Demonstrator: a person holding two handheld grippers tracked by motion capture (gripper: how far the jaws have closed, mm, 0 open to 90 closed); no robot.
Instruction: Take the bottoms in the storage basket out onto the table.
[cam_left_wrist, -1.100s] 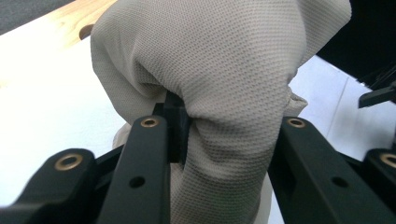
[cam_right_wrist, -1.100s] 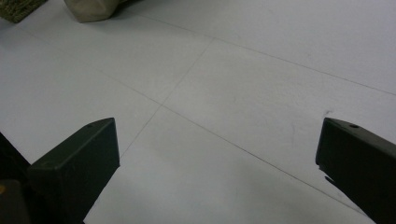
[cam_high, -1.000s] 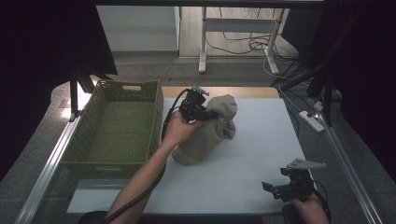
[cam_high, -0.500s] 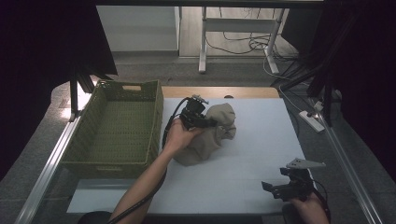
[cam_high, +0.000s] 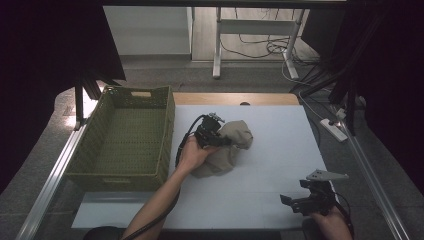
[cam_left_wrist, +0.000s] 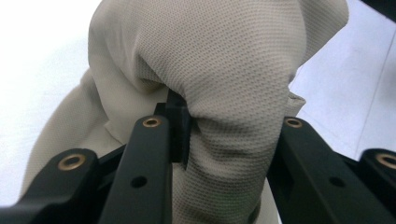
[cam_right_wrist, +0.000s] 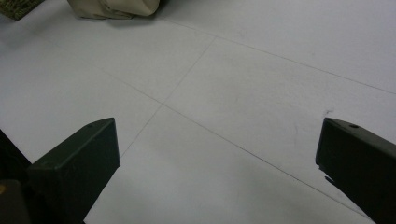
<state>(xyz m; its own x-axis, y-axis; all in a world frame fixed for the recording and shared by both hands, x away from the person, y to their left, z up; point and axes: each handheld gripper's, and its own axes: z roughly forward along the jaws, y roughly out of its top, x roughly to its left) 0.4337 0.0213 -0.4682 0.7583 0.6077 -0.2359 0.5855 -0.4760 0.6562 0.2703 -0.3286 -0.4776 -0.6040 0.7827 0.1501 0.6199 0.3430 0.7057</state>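
Note:
A crumpled beige cloth (cam_high: 232, 145) lies on the white table (cam_high: 270, 170) just right of the basket. My left gripper (cam_high: 212, 132) is at the cloth's left side. In the left gripper view a thick fold of the beige cloth (cam_left_wrist: 233, 107) bulges between the two black jaws, which clamp it. My right gripper (cam_high: 312, 197) rests low near the table's front right corner, far from the cloth. Its jaws stand wide apart over bare table (cam_right_wrist: 224, 107) with nothing between them. An edge of the cloth (cam_right_wrist: 116, 9) shows at the top of the right gripper view.
A green woven basket (cam_high: 127, 172) stands on the table's left part, its inside bare. Metal rails run along both table sides. Desk legs and cables lie on the floor beyond the far edge.
My left gripper has drawn the cloth a little nearer and leftward, bunching it lower and more compact. The right gripper has stayed put.

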